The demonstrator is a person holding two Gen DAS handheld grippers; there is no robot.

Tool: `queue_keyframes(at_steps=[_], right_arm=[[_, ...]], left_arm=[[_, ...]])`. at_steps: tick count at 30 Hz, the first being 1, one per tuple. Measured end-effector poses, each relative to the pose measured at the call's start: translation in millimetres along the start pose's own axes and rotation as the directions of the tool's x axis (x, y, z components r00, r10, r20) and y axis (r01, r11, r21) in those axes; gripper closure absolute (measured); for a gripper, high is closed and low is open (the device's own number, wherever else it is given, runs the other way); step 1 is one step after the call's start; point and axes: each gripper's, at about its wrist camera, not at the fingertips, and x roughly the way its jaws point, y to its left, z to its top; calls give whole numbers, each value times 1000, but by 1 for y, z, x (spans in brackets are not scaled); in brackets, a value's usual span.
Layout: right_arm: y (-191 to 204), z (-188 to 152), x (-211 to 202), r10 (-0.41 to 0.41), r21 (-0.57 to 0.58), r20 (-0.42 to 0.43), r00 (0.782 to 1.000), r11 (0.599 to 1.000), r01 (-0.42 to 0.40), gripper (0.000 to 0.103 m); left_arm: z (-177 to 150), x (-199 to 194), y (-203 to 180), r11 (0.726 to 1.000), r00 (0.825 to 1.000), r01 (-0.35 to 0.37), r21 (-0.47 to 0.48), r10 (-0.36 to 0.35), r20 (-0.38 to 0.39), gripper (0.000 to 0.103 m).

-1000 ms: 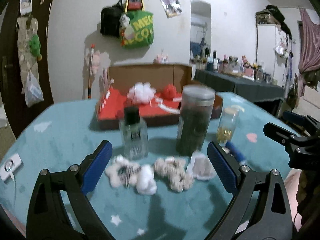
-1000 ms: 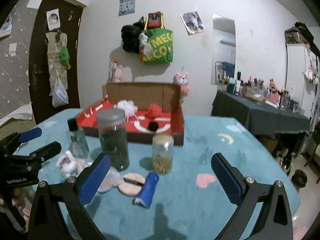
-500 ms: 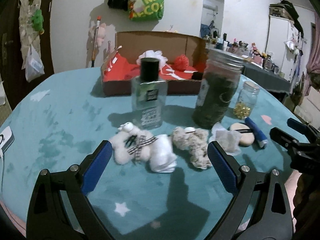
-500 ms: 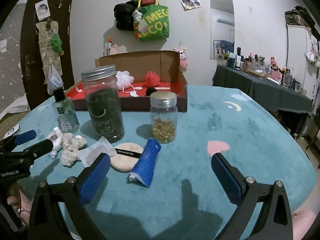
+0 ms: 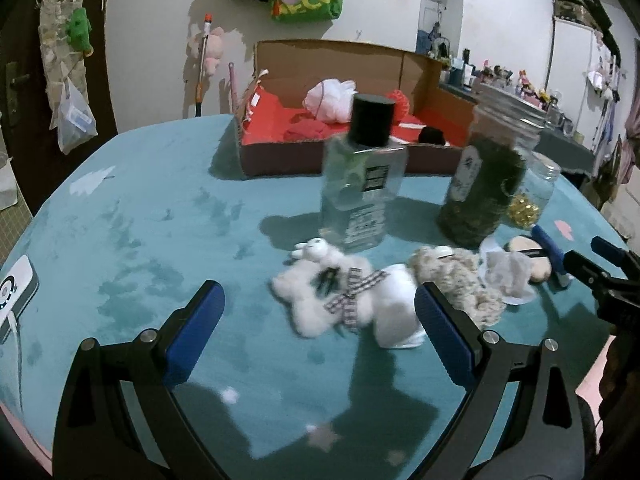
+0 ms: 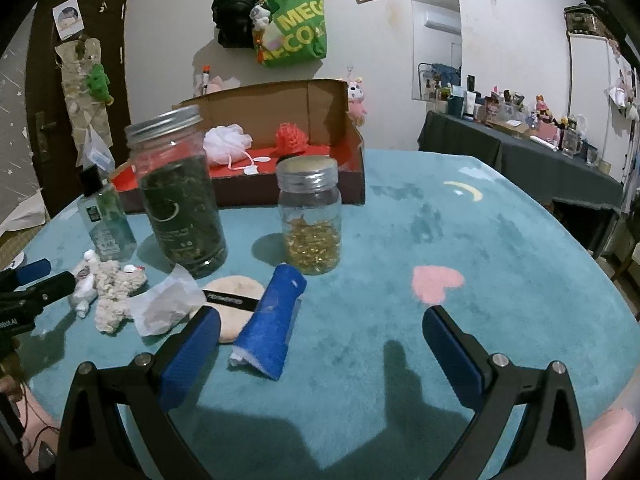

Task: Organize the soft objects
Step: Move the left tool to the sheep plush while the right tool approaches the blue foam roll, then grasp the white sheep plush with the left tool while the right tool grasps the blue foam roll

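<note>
A white plush toy with a checked ribbon [image 5: 340, 300] lies on the teal tablecloth just beyond my open left gripper [image 5: 320, 332]. A beige plush toy [image 5: 460, 280] lies to its right; it also shows in the right wrist view [image 6: 114, 294]. A crumpled white tissue [image 6: 166, 306], a round powder puff [image 6: 234, 302] and a blue rolled cloth [image 6: 272, 320] lie before my open, empty right gripper [image 6: 320, 354]. A cardboard box with red lining [image 6: 280, 168] at the back holds a white mesh puff [image 6: 226, 144] and a red one [image 6: 292, 138].
A clear bottle with black cap [image 5: 364, 176], a tall jar of dark green stuff [image 6: 178, 192] and a small jar of gold beads [image 6: 312, 220] stand between the soft items and the box. A white device [image 5: 14, 296] lies at the table's left edge.
Both grippers have moved forward and lower toward the table; the plush toys and the blue cloth now look larger and closer. Both grippers stay open.
</note>
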Motion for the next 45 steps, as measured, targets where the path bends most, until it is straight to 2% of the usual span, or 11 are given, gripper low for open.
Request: queue_keyframes(at_steps=[3, 7, 10, 16, 29, 34, 37, 40, 41, 42, 45], right_arm=[[-2, 1, 5, -11, -1, -13, 1000, 1000, 11, 0], [-4, 2, 14, -6, 6, -45, 999, 1000, 7, 0], [-3, 2, 17, -1, 6, -58, 998, 1000, 2, 0], [-1, 3, 17, -10, -17, -66, 998, 1000, 9, 0], [0, 5, 20, -5, -22, -86, 996, 1000, 3, 1], [4, 5, 22, 24, -19, -92, 996, 999, -26, 21], [6, 5, 22, 38, -18, -85, 996, 999, -40, 32], [9, 2, 22, 64, -20, -90, 994, 998, -66, 42], [10, 1, 22, 86, -17, -94, 992, 996, -88, 54], [10, 0, 22, 119, -10, -97, 988, 993, -120, 70], [12, -1, 17, 165, 0, -84, 983, 986, -165, 81]], left_arm=[[4, 6, 7, 1000, 999, -22, 2, 22, -30, 6], [8, 19, 10, 999, 994, 33, 7, -32, -102, 6], [12, 26, 5, 999, 990, 26, 42, -20, -138, 6], [21, 33, 6, 993, 985, -23, 112, 42, -168, 6], [17, 37, 13, 991, 981, -6, 135, 32, -190, 5], [19, 40, 8, 990, 983, 12, 138, 14, -185, 13], [17, 39, 6, 991, 984, 32, 133, -8, -177, 24], [14, 35, 1, 990, 986, 67, 127, -46, -161, 44], [13, 33, -1, 989, 987, 73, 128, -53, -154, 51], [12, 31, -3, 989, 988, 76, 131, -57, -144, 51], [6, 25, -4, 990, 991, 74, 122, -59, -117, 52]])
